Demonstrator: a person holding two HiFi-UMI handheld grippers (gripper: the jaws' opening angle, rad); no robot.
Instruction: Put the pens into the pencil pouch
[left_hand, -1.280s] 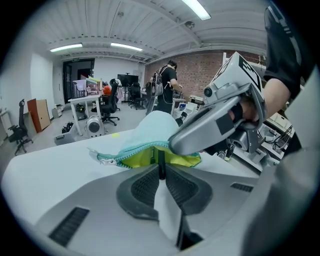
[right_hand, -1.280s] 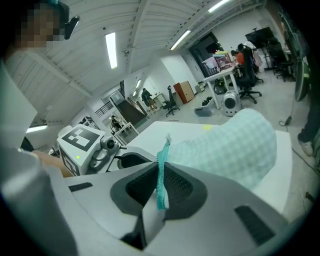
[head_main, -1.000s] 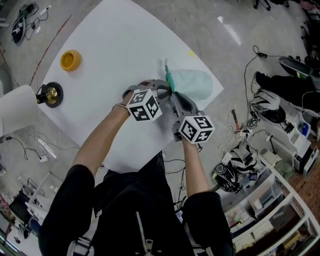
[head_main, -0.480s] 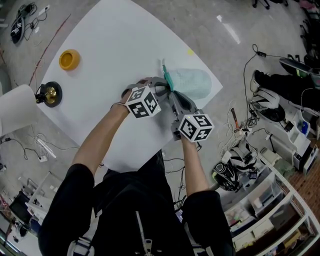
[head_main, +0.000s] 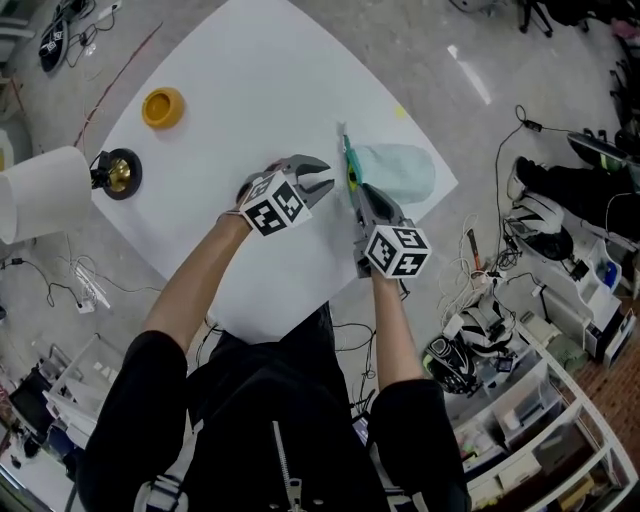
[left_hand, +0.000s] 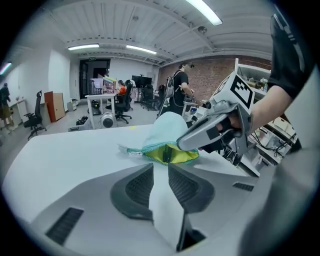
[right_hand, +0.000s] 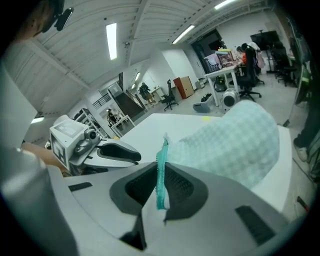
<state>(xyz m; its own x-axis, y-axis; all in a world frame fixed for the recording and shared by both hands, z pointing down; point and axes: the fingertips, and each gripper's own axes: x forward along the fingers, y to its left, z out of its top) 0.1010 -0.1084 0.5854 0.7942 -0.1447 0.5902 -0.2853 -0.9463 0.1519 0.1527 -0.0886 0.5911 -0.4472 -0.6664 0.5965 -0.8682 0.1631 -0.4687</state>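
Note:
The light blue pencil pouch (head_main: 402, 170) lies on the white table (head_main: 230, 90) near its right edge. My right gripper (head_main: 357, 190) is shut on the teal zipper edge (right_hand: 161, 165) at the pouch's mouth and holds it up. In the left gripper view the pouch mouth (left_hand: 167, 152) gapes, showing yellow-green lining and a dark slim thing inside. My left gripper (head_main: 322, 183) is just left of the mouth, apart from it. Its jaws have just been opening, and they stand open with nothing between them (left_hand: 161, 170). No loose pen shows on the table.
A yellow round cap (head_main: 163, 107) and a black-and-gold object (head_main: 118, 173) sit at the table's left side, beside a white cylinder (head_main: 40, 195). Cables, shelves and gear crowd the floor to the right (head_main: 520, 300). People and desks stand far off.
My left gripper has drawn back to the left, away from the pouch mouth, and its jaws have opened. The right gripper keeps its hold on the zipper edge.

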